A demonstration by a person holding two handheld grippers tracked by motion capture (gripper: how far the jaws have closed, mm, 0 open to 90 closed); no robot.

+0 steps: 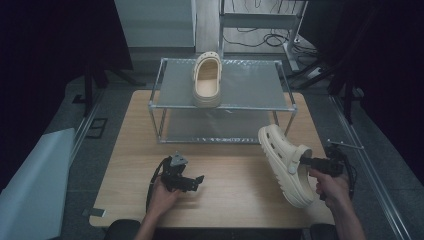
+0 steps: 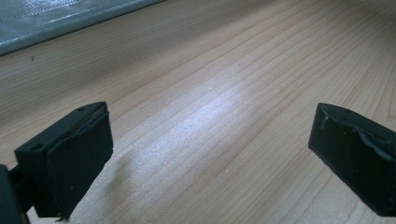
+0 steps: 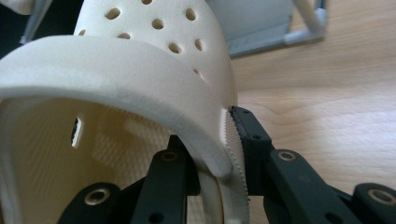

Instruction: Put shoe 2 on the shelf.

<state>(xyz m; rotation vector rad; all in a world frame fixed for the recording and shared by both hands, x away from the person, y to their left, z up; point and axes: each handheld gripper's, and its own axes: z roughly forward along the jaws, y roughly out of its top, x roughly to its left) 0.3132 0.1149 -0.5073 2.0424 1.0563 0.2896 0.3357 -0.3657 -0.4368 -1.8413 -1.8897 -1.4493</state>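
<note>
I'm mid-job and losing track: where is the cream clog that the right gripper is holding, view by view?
High view: the held clog is at lower right, above the wooden table, gripped at its side by the right gripper.
Left gripper view: not in this picture.
Right gripper view: the clog takes up the left and centre, its side wall pinched between the fingers.
Shared landmark: the metal rack.

Two black hand-held grippers, left point(image 1: 199, 178) grey-plated and cabled, right point(image 1: 302, 161) with brass-ringed screws.
</note>
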